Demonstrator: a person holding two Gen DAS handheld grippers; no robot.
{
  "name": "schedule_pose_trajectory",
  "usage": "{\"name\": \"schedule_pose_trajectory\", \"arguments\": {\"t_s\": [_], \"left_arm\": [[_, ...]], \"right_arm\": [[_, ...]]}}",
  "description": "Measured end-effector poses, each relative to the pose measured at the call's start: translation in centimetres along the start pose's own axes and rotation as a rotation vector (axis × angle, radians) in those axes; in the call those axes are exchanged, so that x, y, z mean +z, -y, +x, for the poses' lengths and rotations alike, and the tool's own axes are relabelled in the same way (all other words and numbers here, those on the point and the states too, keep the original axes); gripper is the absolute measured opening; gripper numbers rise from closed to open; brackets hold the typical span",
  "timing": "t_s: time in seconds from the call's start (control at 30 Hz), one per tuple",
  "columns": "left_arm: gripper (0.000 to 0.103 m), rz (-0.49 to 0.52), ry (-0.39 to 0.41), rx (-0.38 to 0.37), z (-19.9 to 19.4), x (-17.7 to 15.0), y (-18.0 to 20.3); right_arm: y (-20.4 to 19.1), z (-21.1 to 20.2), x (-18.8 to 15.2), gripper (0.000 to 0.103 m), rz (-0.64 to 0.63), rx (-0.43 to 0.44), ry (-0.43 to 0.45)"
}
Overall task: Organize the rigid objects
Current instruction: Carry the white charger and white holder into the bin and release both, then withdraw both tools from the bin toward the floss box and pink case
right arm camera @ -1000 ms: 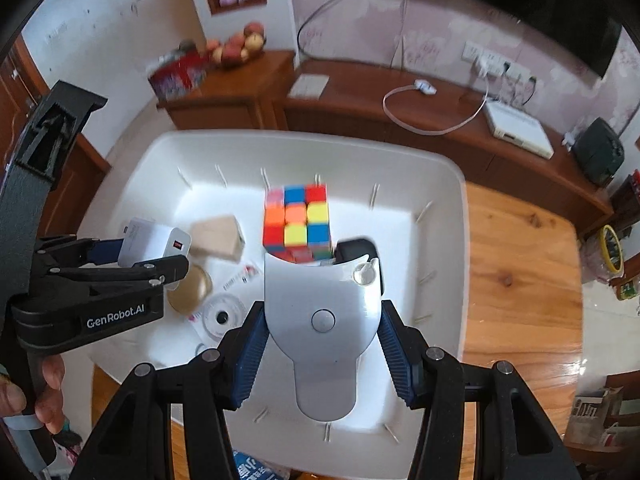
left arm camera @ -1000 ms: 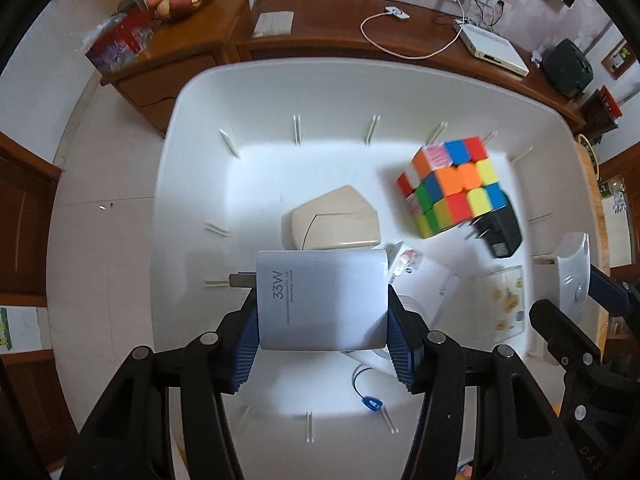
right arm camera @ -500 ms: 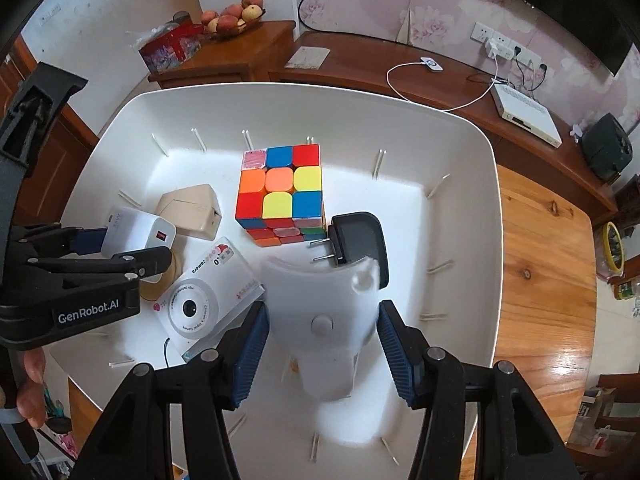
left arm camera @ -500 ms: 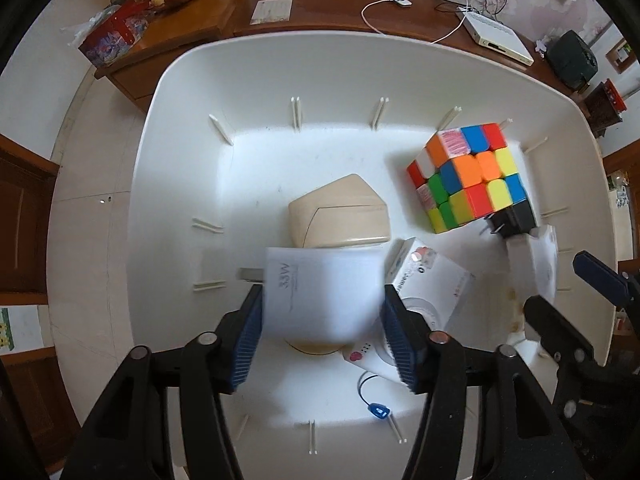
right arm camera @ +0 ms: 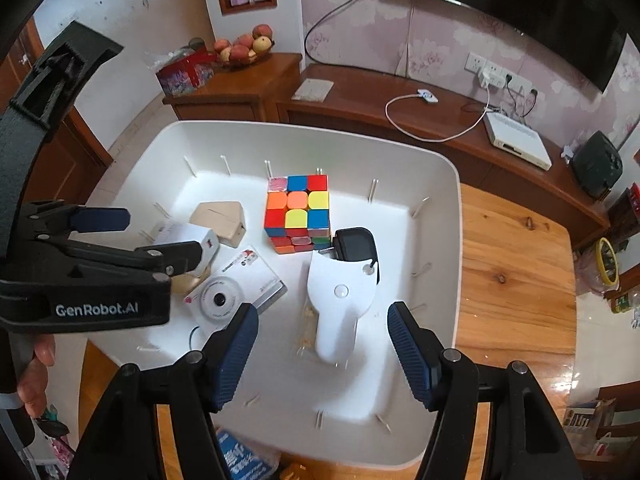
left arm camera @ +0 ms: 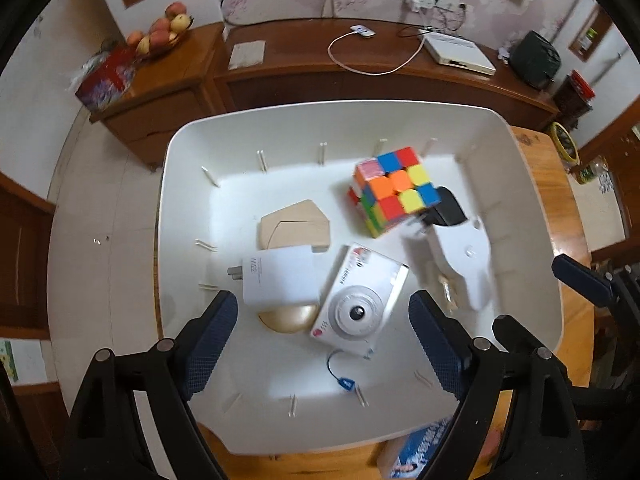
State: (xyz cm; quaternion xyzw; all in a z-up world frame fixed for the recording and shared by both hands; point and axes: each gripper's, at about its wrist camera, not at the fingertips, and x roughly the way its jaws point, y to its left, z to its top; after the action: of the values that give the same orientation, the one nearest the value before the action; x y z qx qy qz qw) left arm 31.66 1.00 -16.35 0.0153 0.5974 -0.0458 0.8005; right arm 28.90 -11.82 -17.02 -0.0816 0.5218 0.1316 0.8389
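Note:
A large white bin [left arm camera: 188, 168] [right arm camera: 448, 216] stands on a wooden table. In it lie a white 33W charger [left arm camera: 278, 276] [right arm camera: 184, 240], a white camera [left arm camera: 360, 308] [right arm camera: 228, 292], a colour cube [left arm camera: 394, 190] [right arm camera: 298, 212], a beige wooden block [left arm camera: 294, 226] [right arm camera: 220, 222], a black plug adapter [left arm camera: 448, 210] [right arm camera: 356, 246] and a white handle-shaped device [left arm camera: 464, 264] [right arm camera: 340, 304]. My left gripper [left arm camera: 322, 340] is open and empty above the charger and camera. My right gripper [right arm camera: 322, 348] is open and empty above the white device.
A gold round piece [left arm camera: 288, 318] lies under the charger. A blue-printed packet [left arm camera: 420, 452] [right arm camera: 240, 460] lies at the bin's near edge. Behind the bin stand a low wooden cabinet [left arm camera: 380, 60] with a white box, cable and fruit bowl [left arm camera: 160, 32].
Both grippers have opened and pulled back and up. The left let go of the charger; the right let go of the white device. Both objects now lie in the bin.

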Motion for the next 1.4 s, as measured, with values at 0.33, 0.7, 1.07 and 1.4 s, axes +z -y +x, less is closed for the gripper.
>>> {"name": "schedule_pose_trajectory", "arguments": {"t_s": [0.33,0.7,1.07,1.4], "left_arm": [[0.089,0.030,0.068,-0.036,-4.8,-1.9,1.3],[0.089,0.056,0.121,-0.116,-9.5,-4.4,2.5],[0.089,0.089,0.131,-0.171,-10.9,-7.4,3.8],[0.089,0.158,0.026,-0.156,-6.2,-12.3,5.9]], "right_arm": [[-0.2,-5.3,-1.9,0.068,0.023,-0.025,0.076],[0.1,-11.6,-5.3,0.068,0.075,-0.048,0.161],[1.4,-14.0,-9.6,0.068,0.153,-0.086,0.172],[1.8,-11.2,-15.7,0.068,0.199,-0.125,0.075]]}}
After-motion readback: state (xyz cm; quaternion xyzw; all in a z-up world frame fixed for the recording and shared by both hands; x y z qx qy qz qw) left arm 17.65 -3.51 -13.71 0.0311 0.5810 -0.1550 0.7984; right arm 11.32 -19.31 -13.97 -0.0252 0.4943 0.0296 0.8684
